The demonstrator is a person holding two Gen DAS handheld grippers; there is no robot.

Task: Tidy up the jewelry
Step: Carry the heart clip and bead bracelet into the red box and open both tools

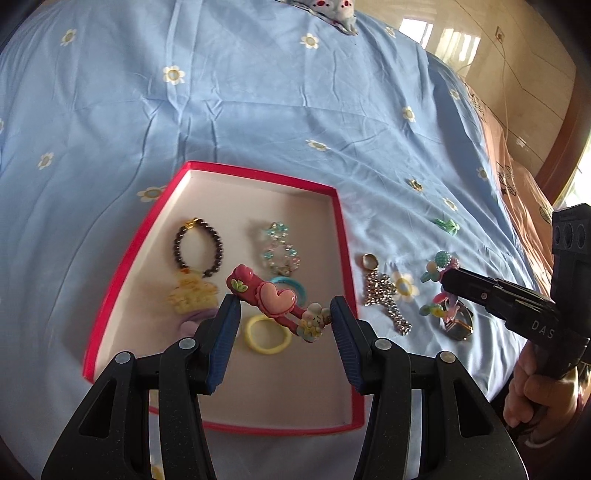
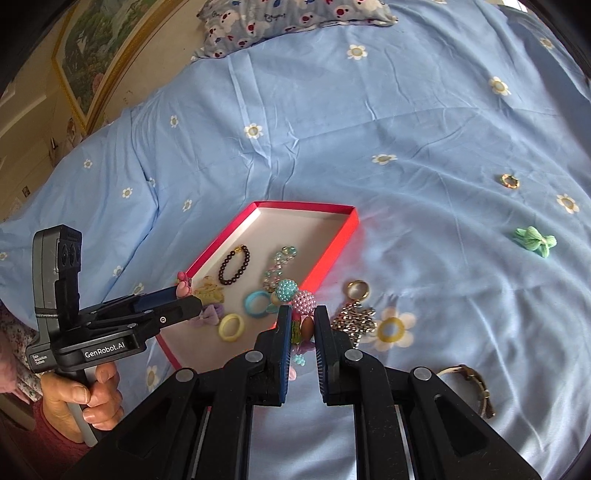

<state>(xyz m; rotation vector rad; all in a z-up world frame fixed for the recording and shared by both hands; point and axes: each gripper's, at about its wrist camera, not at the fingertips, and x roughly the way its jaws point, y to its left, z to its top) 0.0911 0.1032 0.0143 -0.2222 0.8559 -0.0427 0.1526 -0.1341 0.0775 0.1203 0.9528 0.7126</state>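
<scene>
On a blue flowered bedsheet (image 1: 258, 92), the left gripper (image 1: 284, 308) pinches a pink heart hair clip (image 1: 275, 302) end to end between its 2 blue-padded fingers, holding it above the near half of a red-rimmed box lid (image 1: 122, 266). Directly beneath the clip a yellow hair ring (image 1: 267, 334) lies on the tray's white floor, with a blue hair ring (image 1: 293, 286) just behind it. To the left a cream-yellow ornament (image 1: 190, 297) touches a dark beaded bracelet (image 1: 199, 247), and a pale crystal bracelet (image 1: 280, 247) lies farther back on the right.

The right gripper (image 2: 303, 321), seen through its own camera, is clamped on a multicolored beaded charm string (image 2: 299, 295), whose teal and pink bead balls stand just above the fingertips, beside the tray's right wall. A gold-trimmed wristwatch (image 2: 469, 380) rests on the sheet close to that gripper's right side. Just beyond the fingertips a silver rhinestone chain (image 2: 354, 321) with a metal ring at its top lies outside the tray.

Farther out on the bedsheet sit a green fabric bow (image 2: 535, 240) and, beyond it, a small gold ring (image 2: 509, 181), both well apart from the tray. A patterned pillow (image 2: 295, 18) lies at the far edge of the bed.
</scene>
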